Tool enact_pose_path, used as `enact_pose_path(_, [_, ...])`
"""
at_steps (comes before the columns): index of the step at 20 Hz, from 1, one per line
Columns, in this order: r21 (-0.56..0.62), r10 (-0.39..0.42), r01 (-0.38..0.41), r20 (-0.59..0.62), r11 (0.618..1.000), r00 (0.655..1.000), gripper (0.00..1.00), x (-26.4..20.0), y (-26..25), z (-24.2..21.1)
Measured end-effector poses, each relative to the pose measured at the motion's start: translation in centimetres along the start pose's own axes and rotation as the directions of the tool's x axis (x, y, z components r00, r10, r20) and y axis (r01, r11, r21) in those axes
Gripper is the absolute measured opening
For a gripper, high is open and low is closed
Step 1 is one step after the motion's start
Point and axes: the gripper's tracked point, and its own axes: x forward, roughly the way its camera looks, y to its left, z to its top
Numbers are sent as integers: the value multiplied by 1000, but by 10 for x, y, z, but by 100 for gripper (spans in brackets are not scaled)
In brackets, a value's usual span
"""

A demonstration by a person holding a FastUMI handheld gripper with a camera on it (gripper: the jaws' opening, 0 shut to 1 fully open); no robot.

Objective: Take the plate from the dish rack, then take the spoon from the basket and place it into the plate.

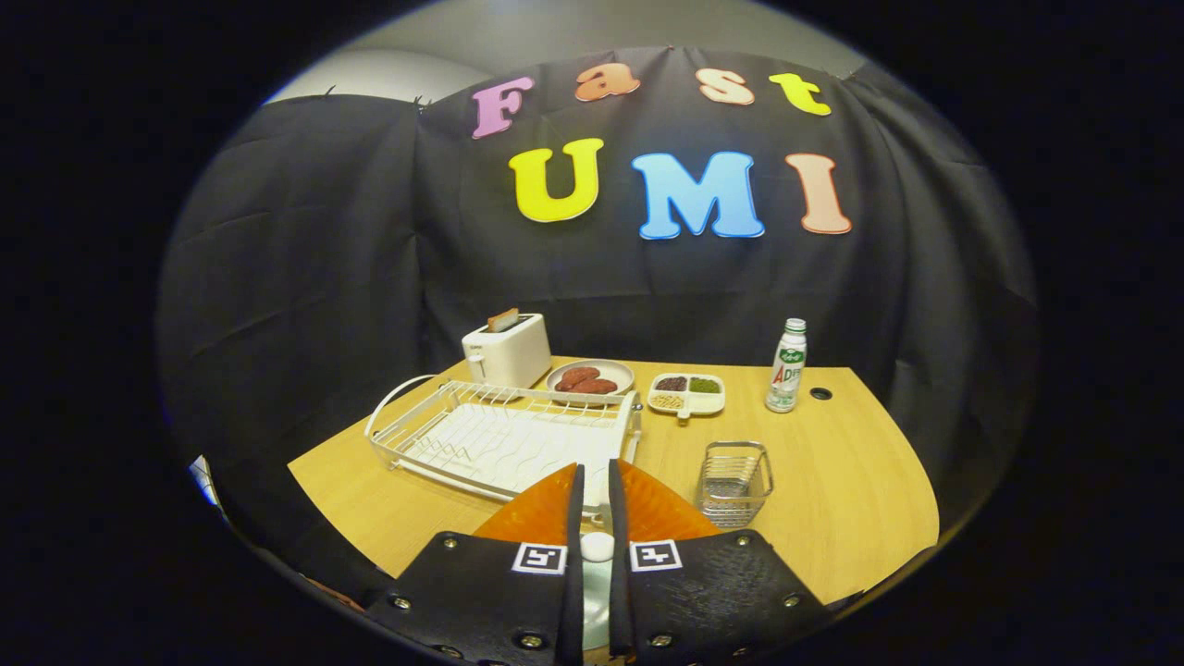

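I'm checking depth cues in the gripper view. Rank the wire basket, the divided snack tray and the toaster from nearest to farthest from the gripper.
The gripper has its fingers nearly closed on something pale.
1. Wire basket, just ahead, to the fingers' right.
2. Divided snack tray, beyond the basket, mid-table.
3. Toaster, farthest, back left behind the dish rack.

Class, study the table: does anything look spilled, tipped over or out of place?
Nothing stands out: toaster, bottle, basket and dish rack sit upright; the tongs pinch a small white object over the orange plate.

No legible text — bottle point(786, 366) label too small, blurred.
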Motion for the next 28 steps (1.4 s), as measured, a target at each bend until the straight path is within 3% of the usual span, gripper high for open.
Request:
enact_pose_path(6, [-42,81,-84,-81,996,993,11,34,50,-29])
enact_pose_path(10, [-69,88,-97,-122,993,989,11,48,64,-39])
enact_pose_path(14, [-67,83,-94,-144,993,986,18,54,62,-44])
enact_pose_path(17, [-54,63,-70,-112,996,992,27,50,50,-28])
enact_pose_path(23, [-28,-63,64,36,998,997,27,25,-9,34])
enact_pose_path(28, [24,-211,211,201,977,956,27,-16,-77,102])
